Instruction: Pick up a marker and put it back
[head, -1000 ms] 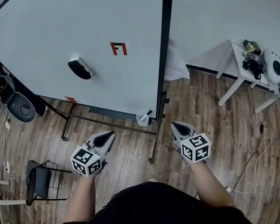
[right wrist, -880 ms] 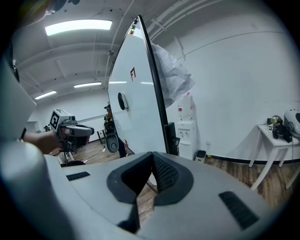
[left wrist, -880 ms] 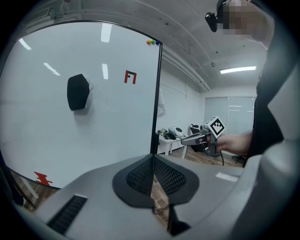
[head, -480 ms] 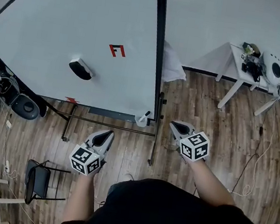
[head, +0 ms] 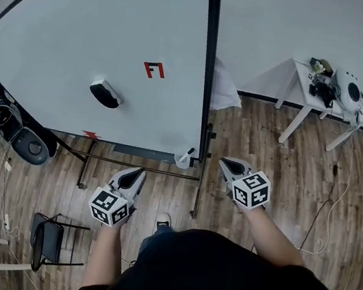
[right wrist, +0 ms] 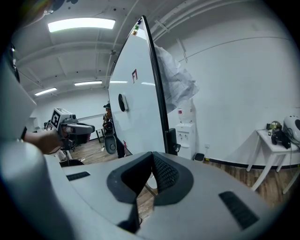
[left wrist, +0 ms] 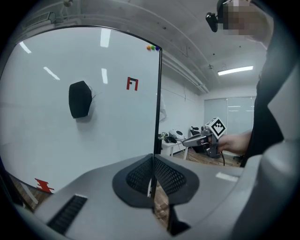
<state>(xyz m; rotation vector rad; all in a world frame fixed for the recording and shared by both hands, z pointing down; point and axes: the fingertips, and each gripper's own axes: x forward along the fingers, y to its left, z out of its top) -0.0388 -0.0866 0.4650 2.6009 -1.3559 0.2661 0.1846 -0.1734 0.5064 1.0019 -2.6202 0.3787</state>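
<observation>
A black-capped marker (head: 189, 153) stands in a small white cup (head: 183, 159) at the lower right corner of the big whiteboard (head: 83, 32). A black eraser (head: 104, 93) (left wrist: 80, 99) and a red mark (head: 154, 70) sit on the board. My left gripper (head: 137, 174) (left wrist: 152, 160) is shut and empty, low and left of the cup. My right gripper (head: 227, 163) (right wrist: 152, 162) is shut and empty too, just right of the cup and the board's black edge post (head: 206, 77). Each gripper shows in the other's view: the right gripper (left wrist: 200, 138), the left gripper (right wrist: 74, 127).
The board's stand legs (head: 201, 178) run across the wood floor between the grippers. A white table (head: 305, 71) with devices stands at the back right. A black chair (head: 49, 236) and a round black seat (head: 29, 146) are at the left. A cable (head: 328, 217) trails on the right floor.
The head view has shifted a little, so the board sits lower and an orange magnet shows at its top. A shoe has come into view below. Both grippers have hardly moved.
</observation>
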